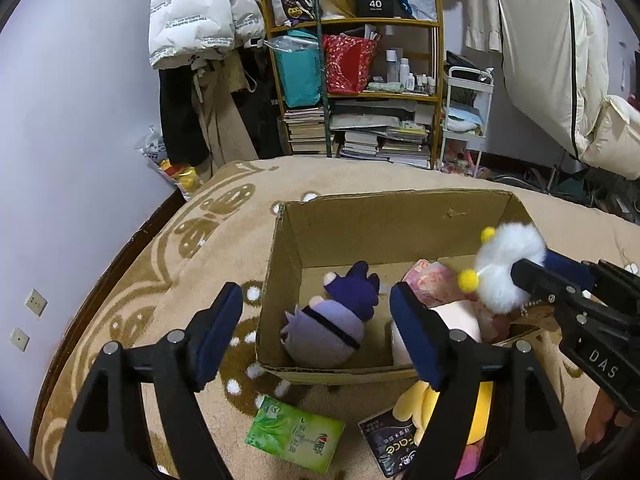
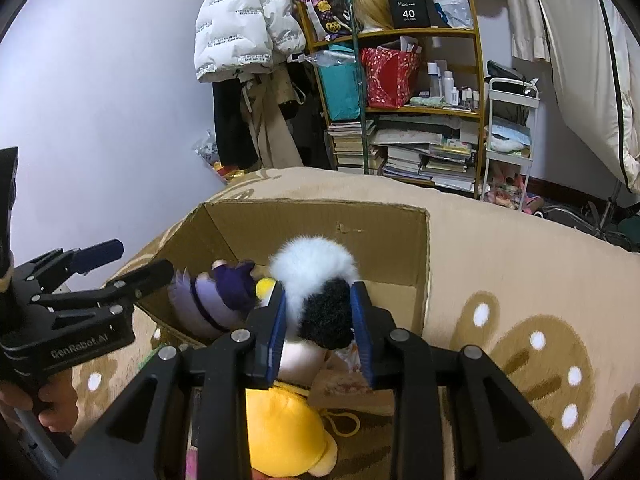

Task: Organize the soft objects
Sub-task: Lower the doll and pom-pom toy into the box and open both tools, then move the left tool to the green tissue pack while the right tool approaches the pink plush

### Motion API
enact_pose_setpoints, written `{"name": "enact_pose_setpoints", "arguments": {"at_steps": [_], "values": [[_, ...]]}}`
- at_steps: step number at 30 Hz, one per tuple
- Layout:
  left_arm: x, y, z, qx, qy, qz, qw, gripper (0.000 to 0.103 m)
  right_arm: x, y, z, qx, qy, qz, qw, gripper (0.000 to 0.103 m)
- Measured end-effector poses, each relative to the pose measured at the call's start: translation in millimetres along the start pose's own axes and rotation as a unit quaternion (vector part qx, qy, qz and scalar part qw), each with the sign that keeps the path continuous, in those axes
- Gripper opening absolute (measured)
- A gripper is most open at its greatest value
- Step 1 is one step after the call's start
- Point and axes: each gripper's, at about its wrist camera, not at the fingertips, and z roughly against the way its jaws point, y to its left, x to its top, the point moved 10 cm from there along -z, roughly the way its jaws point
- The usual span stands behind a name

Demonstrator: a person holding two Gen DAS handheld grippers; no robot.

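Observation:
An open cardboard box [image 1: 352, 212] [image 2: 320, 216] stands on the beige blanket. Inside lie a purple plush doll [image 1: 332, 320] [image 2: 216, 296] and pink and cream soft items [image 1: 440, 292]. My right gripper [image 2: 318, 312] [image 1: 532, 276] is shut on a fluffy white and black pom-pom toy with yellow balls [image 2: 316, 272] [image 1: 508, 264], held above the box's near right side. My left gripper [image 1: 316, 328] [image 2: 132, 264] is open and empty over the box's near left edge. A yellow plush [image 2: 280, 428] [image 1: 416, 404] lies on the blanket in front of the box.
A green tissue pack [image 1: 294, 432] and a black sachet [image 1: 388, 444] lie on the blanket near the box. Behind the bed stand a cluttered bookshelf [image 1: 360, 80], hanging coats [image 1: 200, 12] and a white trolley [image 1: 466, 116].

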Motion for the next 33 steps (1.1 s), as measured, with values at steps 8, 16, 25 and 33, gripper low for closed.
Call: {"name": "enact_pose_setpoints", "arguments": {"at_steps": [8,16,25,33], "values": [[-1,12,15,0.009,0.003,0.008,0.9999,0.081,-2,1,11,-0.005,-0.005,-0.002,1.0,0.035],[-10,29,40,0.02,0.009,0.02,0.9996,0.09,-3,2,37,-0.01,-0.017,-0.014,1.0,0.063],[-21,40,75,0.039,0.008,0.016,0.9991,0.098,-11,9,69,-0.009,-0.014,-0.02,1.0,0.093],[-36,35,87,0.03,0.04,0.003,0.9987,0.099,-32,19,83,-0.005,0.009,-0.022,1.0,0.097]]}}
